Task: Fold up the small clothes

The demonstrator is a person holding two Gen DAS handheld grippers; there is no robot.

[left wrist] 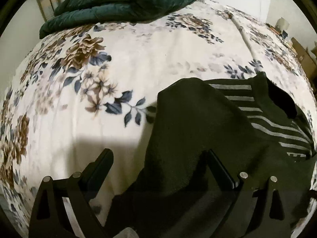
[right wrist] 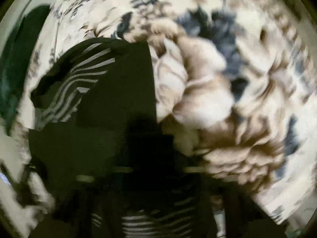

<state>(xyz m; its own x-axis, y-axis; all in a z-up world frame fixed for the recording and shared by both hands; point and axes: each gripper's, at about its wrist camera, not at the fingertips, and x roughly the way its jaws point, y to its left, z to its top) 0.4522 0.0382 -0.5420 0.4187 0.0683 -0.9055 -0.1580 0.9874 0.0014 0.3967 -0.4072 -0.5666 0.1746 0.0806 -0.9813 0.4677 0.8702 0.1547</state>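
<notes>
**Garment on floral blanket**

Garment (left wrist: 190, 130), dark with grey stripes, lies partly folded on the blanket (left wrist: 138, 59). Left gripper (left wrist: 160, 158) hangs spread above it. Right gripper (right wrist: 146, 138) is blurred, pressed together; any pinch is indiscernible. No legible writing.

Readable text: none is showing in either view.
Garment (left wrist: 188, 130): carrying only pale stripes, no lettering.
Bedspread (left wrist: 138, 59): showing a flower print, no words or numbers.
</notes>
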